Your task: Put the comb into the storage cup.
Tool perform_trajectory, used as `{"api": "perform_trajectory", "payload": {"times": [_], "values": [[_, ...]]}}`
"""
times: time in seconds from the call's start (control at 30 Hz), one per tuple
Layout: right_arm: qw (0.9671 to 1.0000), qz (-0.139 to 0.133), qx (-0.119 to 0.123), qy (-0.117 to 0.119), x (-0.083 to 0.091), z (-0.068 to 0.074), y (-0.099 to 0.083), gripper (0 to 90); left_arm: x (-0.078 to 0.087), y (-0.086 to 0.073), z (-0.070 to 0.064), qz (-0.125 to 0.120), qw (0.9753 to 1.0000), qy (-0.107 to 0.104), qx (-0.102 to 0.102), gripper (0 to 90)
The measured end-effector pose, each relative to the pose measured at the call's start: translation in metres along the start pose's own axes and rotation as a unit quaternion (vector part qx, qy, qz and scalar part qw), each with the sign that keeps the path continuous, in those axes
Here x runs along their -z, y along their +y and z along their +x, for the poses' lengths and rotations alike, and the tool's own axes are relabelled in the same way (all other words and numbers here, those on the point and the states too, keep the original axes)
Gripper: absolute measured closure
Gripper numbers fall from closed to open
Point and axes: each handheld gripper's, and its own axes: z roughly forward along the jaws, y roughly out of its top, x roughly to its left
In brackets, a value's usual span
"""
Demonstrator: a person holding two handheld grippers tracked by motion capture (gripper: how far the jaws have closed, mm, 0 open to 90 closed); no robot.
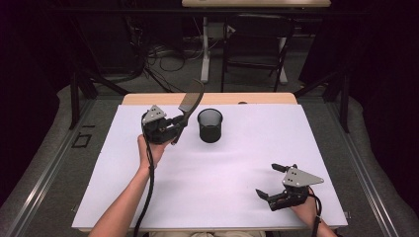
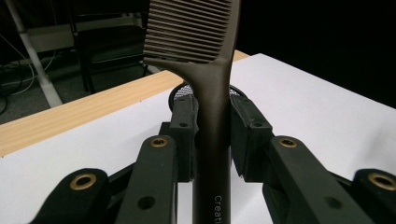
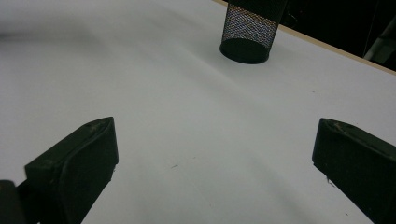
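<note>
**Comb held up beside the mesh cup, ready to go in**

Nearest the lens in the left gripper view, the dark comb (image 2: 212,140) handle runs up between the two black jaws, which are closed on it from both sides; the toothed head stands above them, and the rim of the cup peeks out just behind the handle. From the high view, the left gripper (image 1: 174,129) is lifted off the white table (image 1: 237,168) and holds the comb (image 1: 190,101) tilted, teeth end up and leaning toward the far edge, just to the left of the black mesh cup (image 1: 210,126). Comb and cup are near each other but apart.

The step in hand looks like dropping the comb into the cup. To do it well, the hand should carry the comb over the opening, turn it closer to upright so the lower end of the handle points down into the mouth, and lower it before the jaws let go; the cup is light and narrow, so a sideways knock on the rim could tip it.

The cup (image 3: 250,32) stands upright near the far side of the table. What can be seen of its inside in the high view is dark and looks empty, though I cannot tell for sure.

The right gripper (image 1: 277,181) rests low at the near right of the table, well apart from the cup, its jaws spread wide with nothing between them
</note>
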Motion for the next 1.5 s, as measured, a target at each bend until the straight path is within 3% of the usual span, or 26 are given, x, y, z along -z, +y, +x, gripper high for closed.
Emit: {"api": "perform_trajectory", "payload": {"times": [1.5], "values": [[1.0000, 0.001, -0.002, 0.001, 0.000, 0.000, 0.000, 0.0, -0.027, 0.021, -0.008, -0.039, 0.9991, -0.010, 0.012, 72.2]]}}
